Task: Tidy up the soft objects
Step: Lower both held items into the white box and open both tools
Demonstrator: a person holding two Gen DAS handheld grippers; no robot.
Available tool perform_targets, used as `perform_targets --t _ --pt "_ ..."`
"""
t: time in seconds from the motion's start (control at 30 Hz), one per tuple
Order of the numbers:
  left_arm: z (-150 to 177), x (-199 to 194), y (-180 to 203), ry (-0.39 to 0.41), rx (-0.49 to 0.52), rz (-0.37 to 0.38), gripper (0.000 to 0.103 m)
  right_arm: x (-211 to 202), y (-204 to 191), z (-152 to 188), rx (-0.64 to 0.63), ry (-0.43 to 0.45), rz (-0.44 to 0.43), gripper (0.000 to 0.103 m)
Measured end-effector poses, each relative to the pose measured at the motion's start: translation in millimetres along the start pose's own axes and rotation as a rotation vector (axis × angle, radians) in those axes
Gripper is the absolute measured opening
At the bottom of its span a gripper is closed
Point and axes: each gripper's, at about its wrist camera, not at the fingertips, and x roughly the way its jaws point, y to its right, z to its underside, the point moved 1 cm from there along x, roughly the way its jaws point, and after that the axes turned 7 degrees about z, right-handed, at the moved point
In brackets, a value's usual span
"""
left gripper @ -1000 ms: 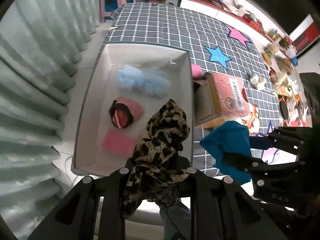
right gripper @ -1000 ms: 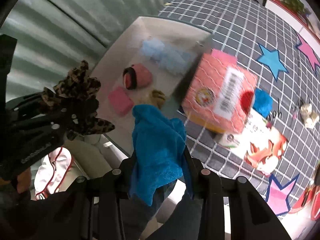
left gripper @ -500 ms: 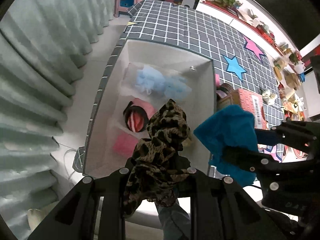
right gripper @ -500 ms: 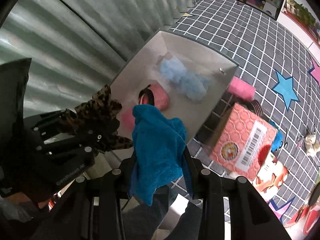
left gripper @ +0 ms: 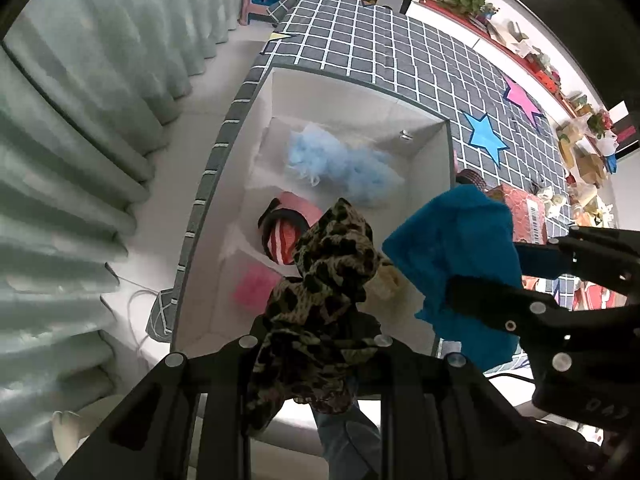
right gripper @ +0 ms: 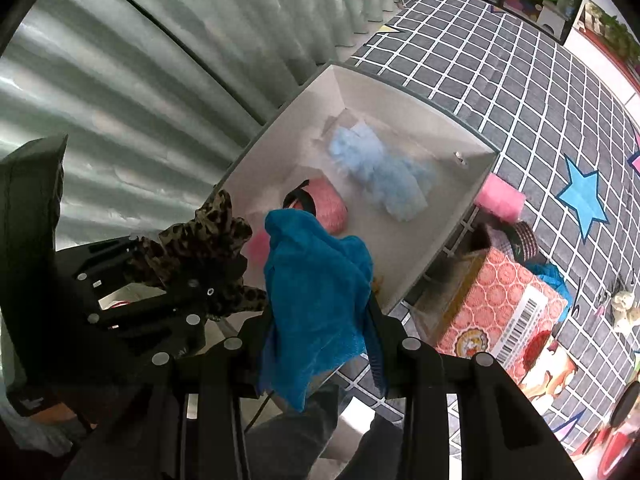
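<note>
Left gripper [left gripper: 312,344] grips one leopard cloth [left gripper: 320,280]; right gripper [right gripper: 316,344] one blue cloth [right gripper: 316,288].

1. Left gripper [left gripper: 314,344] clamped on leopard-print cloth [left gripper: 320,280], above white box [left gripper: 428,168].
2. Right gripper [left gripper: 484,280] gripping blue cloth [left gripper: 452,248] alongside.
3. Inside box: pale blue fluff [left gripper: 340,164], possibly pink rolled items.
</note>
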Motion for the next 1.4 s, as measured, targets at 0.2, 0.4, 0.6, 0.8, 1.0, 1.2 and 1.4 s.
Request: perform_targets --t 0.2,0.4,0.6,0.8,1.0,1.2,1.4 --pt "-1 6 -2 -0.011 -0.008 -0.01 0.024 2 0 -5 -0.004 -0.001 -0.001 0.039" --pt "-3 13 -4 -0.02 -0.012 -0.032 0.024 6 1 -8 0.0 -0.005 -0.002 0.039" --pt "-5 23 -10 -0.041 -0.029 -0.046 0.024 9 1 -12 -0.001 -0.007 -0.001 0.039" --pt "-6 28 -8 -0.054 -0.033 -0.044 0.024 12 1 -15 0.008 -0.008 -0.007 0.039" --pt "-6 29 -10 -0.06 -0.055 -0.026 0.024 15 3 -19 0.023 -0.007 -0.011 0.039" --pt "-6 34 -10 -0.074 -0.045 -0.046 0.024 19 4 -21 0.033 -0.01 -0.012 0.039" --pt "-5 35 -9 -0.072 -0.054 -0.045 0.029 21 6 -21 0.051 -0.004 -0.018 0.04"
